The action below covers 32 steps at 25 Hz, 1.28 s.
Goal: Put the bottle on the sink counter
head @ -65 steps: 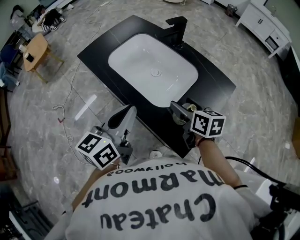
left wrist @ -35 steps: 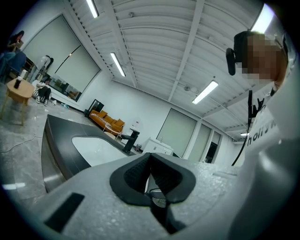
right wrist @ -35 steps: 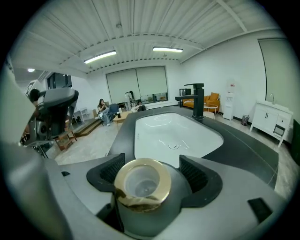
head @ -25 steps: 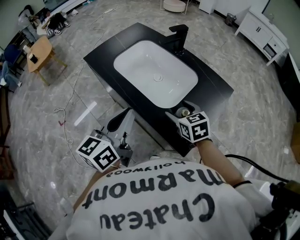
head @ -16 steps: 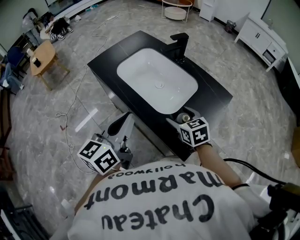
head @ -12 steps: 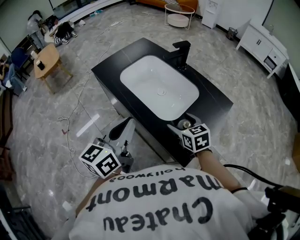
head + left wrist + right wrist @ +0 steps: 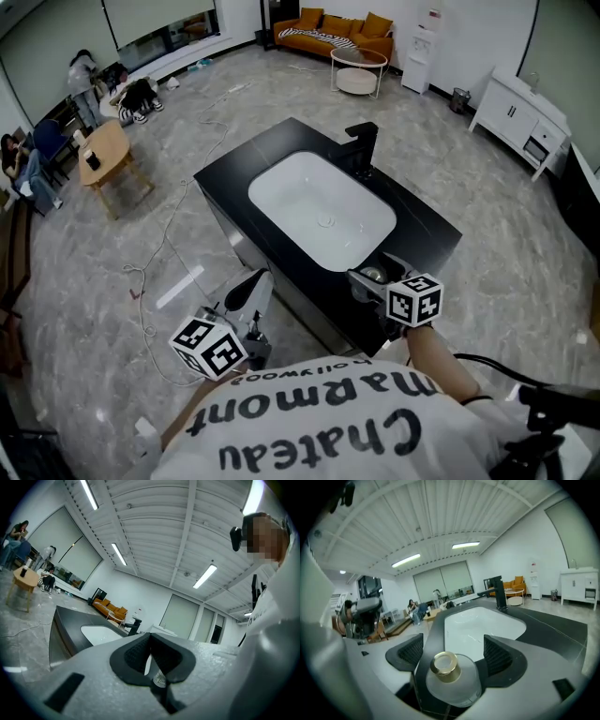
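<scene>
A small frosted glass bottle (image 7: 454,686) with a gold cap stands upright between the jaws of my right gripper (image 7: 454,654), which is shut on the bottle. In the head view the bottle (image 7: 373,275) and right gripper (image 7: 369,270) are over the near right corner of the black sink counter (image 7: 427,234), beside the white basin (image 7: 323,211). Whether the bottle's base touches the counter is hidden. My left gripper (image 7: 261,278) is shut and holds nothing, out over the floor in front of the counter. Its pads meet in the left gripper view (image 7: 150,638).
A black faucet (image 7: 361,148) stands at the basin's far side, also in the right gripper view (image 7: 499,592). A wooden side table (image 7: 105,150) and seated people are far left. Cables (image 7: 155,272) trail over the marble floor. A white cabinet (image 7: 520,117) stands far right.
The head camera has tilted up, so more of the room shows. My right gripper still holds the bottle over the counter's near right corner. The left gripper has hardly moved.
</scene>
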### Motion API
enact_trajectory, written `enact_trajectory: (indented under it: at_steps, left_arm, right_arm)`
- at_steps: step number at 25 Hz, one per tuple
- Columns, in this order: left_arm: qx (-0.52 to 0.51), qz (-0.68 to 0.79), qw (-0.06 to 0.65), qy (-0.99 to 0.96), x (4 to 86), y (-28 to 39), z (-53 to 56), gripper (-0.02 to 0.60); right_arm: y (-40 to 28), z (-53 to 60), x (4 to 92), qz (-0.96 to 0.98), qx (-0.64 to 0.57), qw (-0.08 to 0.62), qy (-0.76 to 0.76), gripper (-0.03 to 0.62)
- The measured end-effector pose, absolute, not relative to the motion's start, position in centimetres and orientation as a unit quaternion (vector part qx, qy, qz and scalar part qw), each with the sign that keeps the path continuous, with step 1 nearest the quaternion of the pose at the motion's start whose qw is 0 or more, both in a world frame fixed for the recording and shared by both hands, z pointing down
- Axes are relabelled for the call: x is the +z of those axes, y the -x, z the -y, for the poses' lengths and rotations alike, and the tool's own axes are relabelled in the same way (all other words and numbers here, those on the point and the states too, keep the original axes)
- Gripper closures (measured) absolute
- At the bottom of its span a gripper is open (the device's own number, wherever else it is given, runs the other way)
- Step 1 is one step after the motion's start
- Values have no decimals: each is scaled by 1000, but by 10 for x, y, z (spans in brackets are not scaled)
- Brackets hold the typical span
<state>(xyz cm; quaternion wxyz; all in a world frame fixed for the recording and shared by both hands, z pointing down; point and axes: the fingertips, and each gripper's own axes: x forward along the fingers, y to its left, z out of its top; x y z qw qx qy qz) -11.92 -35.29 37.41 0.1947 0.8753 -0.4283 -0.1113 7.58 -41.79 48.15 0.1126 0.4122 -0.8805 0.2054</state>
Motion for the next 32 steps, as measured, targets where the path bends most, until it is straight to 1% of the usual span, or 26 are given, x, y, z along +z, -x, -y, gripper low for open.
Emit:
enact_trajectory:
  at_steps: [3,6,8,11,12,13,14,15,16,18,25,28,32]
  left_arm:
    - [-117,421,196,-878,371,117,348,566]
    - [-119,410,191,-884,360,118,340,566]
    - [-115,401,184,-890,348,116,328,566]
    - [-112,386,177,-898,337,113,306,566]
    - [-110,383,177,-900,335,113,298,566]
    - [-109,380,177,-901,334,114,289,566]
    - [-107,377,177,-903,333,115,281,566]
    - [-107,374,175,-905,332,117,272,566]
    - [-107,370,172,-907,330,118,264,566]
    - [-108,363,169,-910,328,123,245,566]
    - [-103,347,175,-916,340,144,141,566]
    - [-99,347,184,-914,351,154,98,566]
    - [-98,351,201,-909,350,165,52,566]
  right_arm:
    - [-97,415,448,869,224,31,-440,226]
    - [-118,404,410,845,210,-35,-491,227]
    - [-126,389,390,832,199,-60,-515,227]
    - [-128,362,368,822,188,-74,-532,230]
    - [-126,351,362,821,188,-80,-534,240]
    - [-124,340,357,819,187,-88,-535,267]
    - [-123,328,352,816,186,-98,-538,349]
    - [-122,316,347,814,184,-109,-540,452]
    - [-120,303,343,813,181,-117,-542,480]
    - [-114,277,335,813,175,-127,-541,485]
    - [-88,163,328,807,192,-183,-528,540]
    - [-81,119,343,797,208,-165,-543,563]
    - [-78,67,349,774,219,-137,-579,574]
